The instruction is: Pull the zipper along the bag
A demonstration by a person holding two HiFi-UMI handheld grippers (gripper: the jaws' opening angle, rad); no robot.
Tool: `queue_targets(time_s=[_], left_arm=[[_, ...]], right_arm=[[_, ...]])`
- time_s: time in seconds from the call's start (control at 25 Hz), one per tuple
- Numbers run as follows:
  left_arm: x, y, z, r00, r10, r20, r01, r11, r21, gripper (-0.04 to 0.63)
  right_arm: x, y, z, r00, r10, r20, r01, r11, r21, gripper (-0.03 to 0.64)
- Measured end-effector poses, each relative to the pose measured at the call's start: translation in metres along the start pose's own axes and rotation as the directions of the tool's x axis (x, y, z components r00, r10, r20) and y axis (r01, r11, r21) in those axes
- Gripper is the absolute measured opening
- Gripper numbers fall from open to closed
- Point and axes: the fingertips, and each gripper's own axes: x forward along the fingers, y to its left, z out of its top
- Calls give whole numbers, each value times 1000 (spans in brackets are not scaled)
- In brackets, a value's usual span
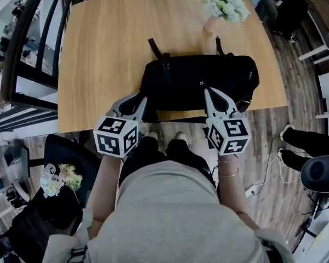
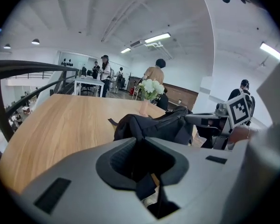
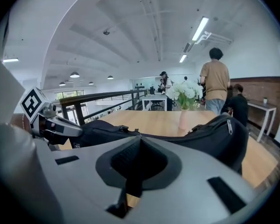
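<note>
A black bag [image 1: 186, 78] lies across the wooden table [image 1: 109, 48] near its front edge. My left gripper [image 1: 144, 98] is at the bag's left end. In the left gripper view its jaws [image 2: 141, 141] are shut on a strip of black fabric from the bag [image 2: 151, 125]. My right gripper [image 1: 204, 88] rests on top of the bag, right of its middle, where a small metal zipper pull [image 1: 202, 84] glints at the tips. In the right gripper view those jaws [image 3: 139, 138] are shut on the zipper line [image 3: 186, 133], which runs along the top of the bag [image 3: 214, 136].
A pink vase of white flowers [image 1: 223, 7] stands on the table just behind the bag's right end. A black railing [image 1: 27, 48] runs along the left. A dark chair with flowers [image 1: 60, 179] sits at lower left. Someone's legs [image 1: 307, 141] are at the right.
</note>
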Motion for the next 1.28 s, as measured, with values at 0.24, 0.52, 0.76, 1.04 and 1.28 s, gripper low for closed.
queue_targets(time_s=[0.24,0.52,0.76,1.04,1.28], left_arm=[[-11,-4,15,993,113,44,-114,993,38,115],[7,-52,46,994,55,92,-73,977,201,140],[40,-95,52,998,-25,61,6,953,304,141],[70,-120,52,997,-75,-11,74,919,387,141],[97,-129,40,990,-72,-120,124,851,510,141]], right_arm=[[-3,1,3,997,72,3,-72,997,-9,9],[-4,2,11,991,132,8,-132,991,-36,9],[-5,1,17,984,179,6,-178,983,-48,9],[-6,-1,24,973,229,-19,-230,973,-27,9],[-6,-2,24,967,251,-35,-252,968,-16,9]])
